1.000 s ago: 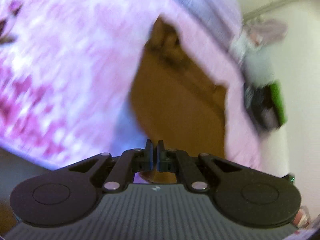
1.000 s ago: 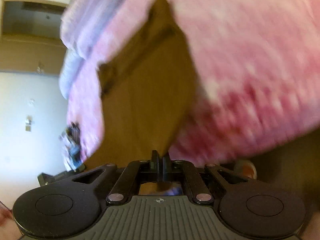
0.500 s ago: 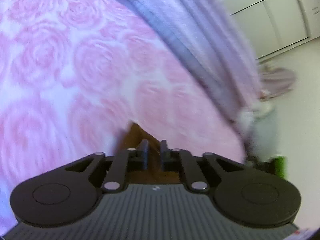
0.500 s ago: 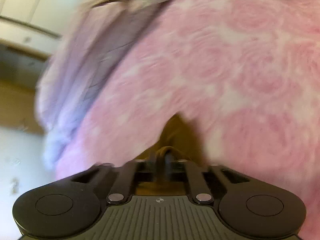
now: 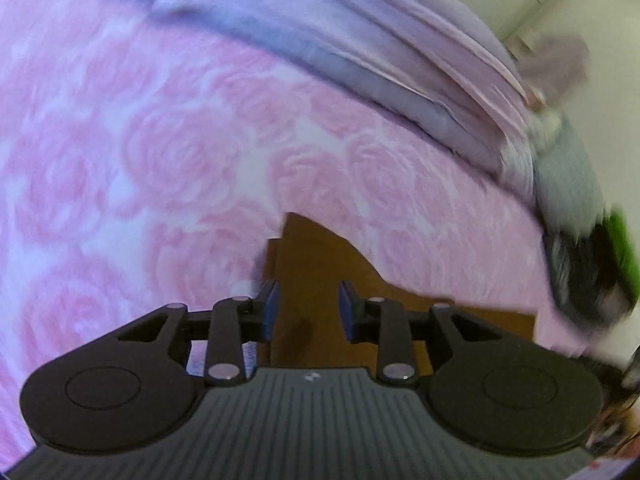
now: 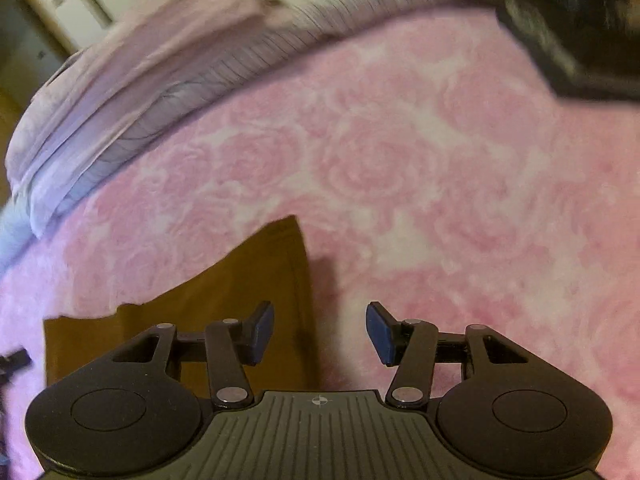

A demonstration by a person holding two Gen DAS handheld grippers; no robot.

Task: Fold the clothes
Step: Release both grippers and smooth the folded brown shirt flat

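A pink rose-patterned blanket point(image 5: 168, 152) fills most of both views, spread over what looks like a bed. Along its far edge lies a bunched lilac striped cover point(image 5: 360, 40), blurred, its folds hard to separate; in the right wrist view the same cover point(image 6: 132, 80) runs off the left of the picture.

The brown garment point(image 5: 320, 264) lies flat on the blanket, near the cameras. Only its far corner shows in each view: the rest is hidden beneath the gripper bodies or cut off at the bottom of the picture. In the right wrist view it point(image 6: 248, 280) sits to the left, its straight edge running towards the camera.

The left tongs point(image 5: 308, 312) are opening, the blue pads a modest way apart, with the garment lying below the gap and nothing pinched. The right tongs point(image 6: 320, 330) are opening too and stand wider; the garment's edge lies under the left pad, blanket under the right, nothing gripped.

A dark and green object point(image 5: 592, 280) at the far right is too smeared to identify, as is the dark shape point(image 6: 572, 20) at the top right of the other view.
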